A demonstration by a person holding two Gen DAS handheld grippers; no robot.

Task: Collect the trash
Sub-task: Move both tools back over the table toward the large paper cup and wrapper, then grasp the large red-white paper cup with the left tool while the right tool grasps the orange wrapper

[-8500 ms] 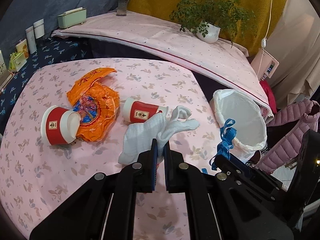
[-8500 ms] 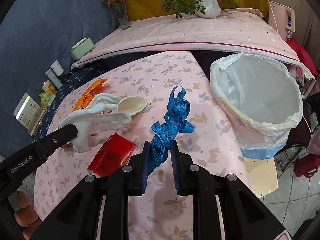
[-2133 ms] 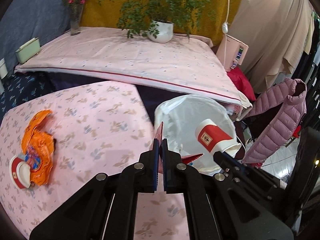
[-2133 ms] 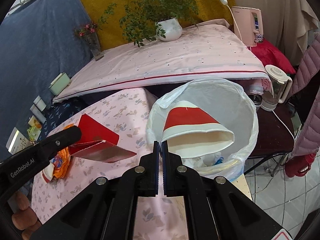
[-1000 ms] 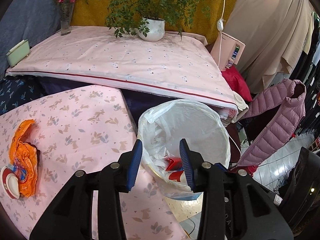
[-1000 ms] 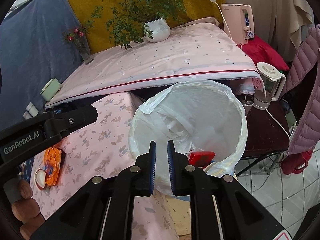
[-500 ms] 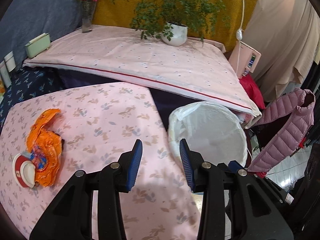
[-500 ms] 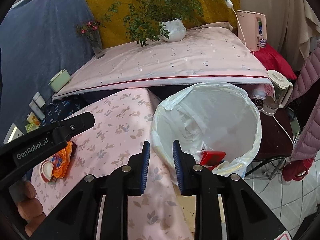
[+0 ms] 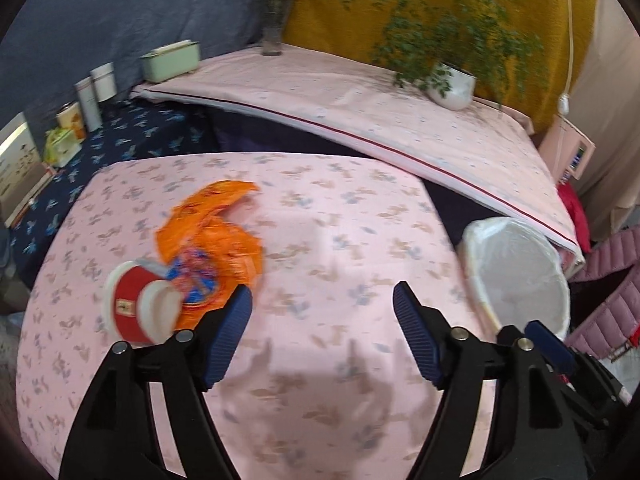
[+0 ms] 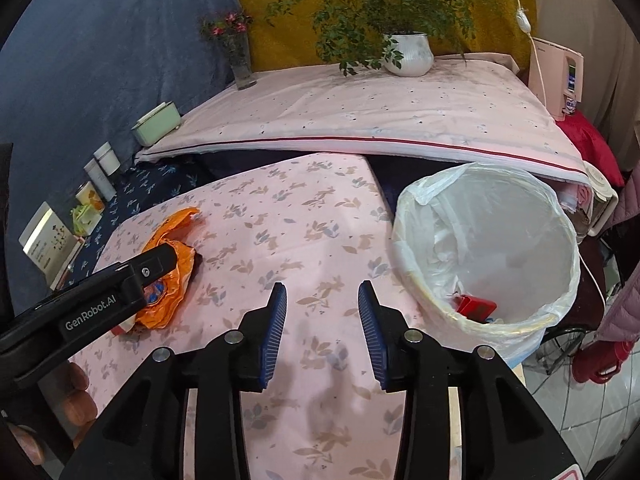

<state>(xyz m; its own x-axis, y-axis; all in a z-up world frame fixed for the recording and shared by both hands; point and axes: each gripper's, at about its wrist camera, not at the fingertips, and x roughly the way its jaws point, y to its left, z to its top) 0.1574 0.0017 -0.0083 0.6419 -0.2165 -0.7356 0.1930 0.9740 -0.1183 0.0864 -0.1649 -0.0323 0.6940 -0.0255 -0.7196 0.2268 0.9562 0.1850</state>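
A crumpled orange wrapper (image 9: 218, 236) lies on the pink flowered tablecloth (image 9: 340, 240), with a red and white paper cup (image 9: 138, 308) on its side touching its near left end. My left gripper (image 9: 322, 316) is open and empty, just right of the cup and wrapper. My right gripper (image 10: 322, 312) is open and empty above the cloth, left of the white-lined trash bin (image 10: 486, 256). Red trash (image 10: 476, 306) lies inside the bin. The wrapper also shows in the right wrist view (image 10: 172, 272), partly behind my left gripper's body. The bin also shows in the left wrist view (image 9: 516, 276).
A raised bed-like surface with a pink sheet (image 10: 360, 112) carries a potted plant (image 10: 406, 54), a flower vase (image 10: 242, 64) and a green box (image 10: 156, 124). Jars and boxes (image 9: 60, 120) stand at the far left. A pink jacket (image 9: 612, 276) hangs at the right.
Both grippers dropped their red cup and red carton into the bin and opened. They have since swung left from the bin back over the table, the left one wider open and nearer the cup.
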